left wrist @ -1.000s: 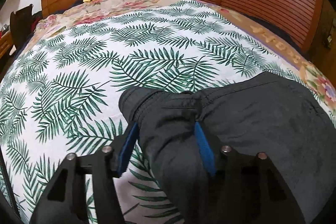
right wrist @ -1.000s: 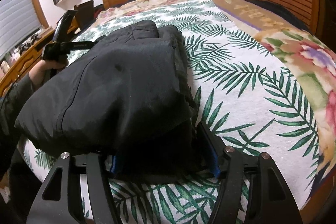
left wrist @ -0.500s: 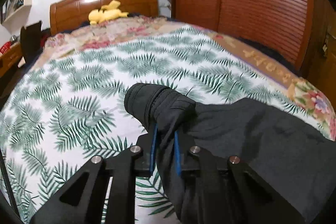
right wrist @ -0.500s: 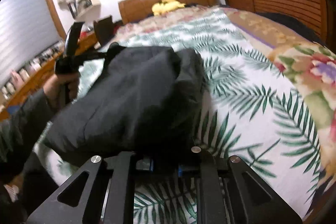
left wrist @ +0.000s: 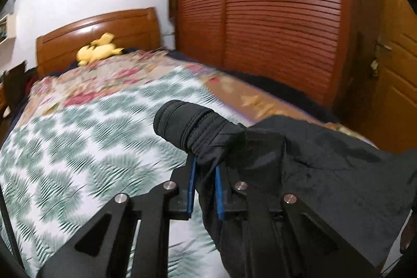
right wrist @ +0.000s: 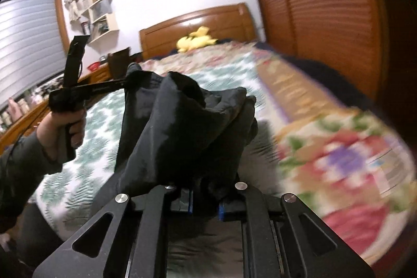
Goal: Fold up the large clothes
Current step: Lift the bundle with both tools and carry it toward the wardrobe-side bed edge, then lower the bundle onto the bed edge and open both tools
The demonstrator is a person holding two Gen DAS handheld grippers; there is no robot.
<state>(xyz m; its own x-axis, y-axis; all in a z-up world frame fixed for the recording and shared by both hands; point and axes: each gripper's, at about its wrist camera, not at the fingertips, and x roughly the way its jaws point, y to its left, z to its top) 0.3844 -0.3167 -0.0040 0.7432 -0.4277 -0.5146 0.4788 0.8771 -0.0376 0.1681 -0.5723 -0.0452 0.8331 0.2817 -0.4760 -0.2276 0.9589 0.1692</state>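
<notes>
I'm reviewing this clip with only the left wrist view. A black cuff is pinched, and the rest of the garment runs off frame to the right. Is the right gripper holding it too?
Observer: Yes. The right gripper has just been closing and is shut on a bunched fold of the black garment.
Operator: How does the left gripper look from outside?
Observer: The left gripper, whose jaws have just been closing on the cuff, is held up by a hand in a grey sleeve.
Operator: What is beyond the bed on the left?
Observer: A window blind above a wooden dresser.
</notes>
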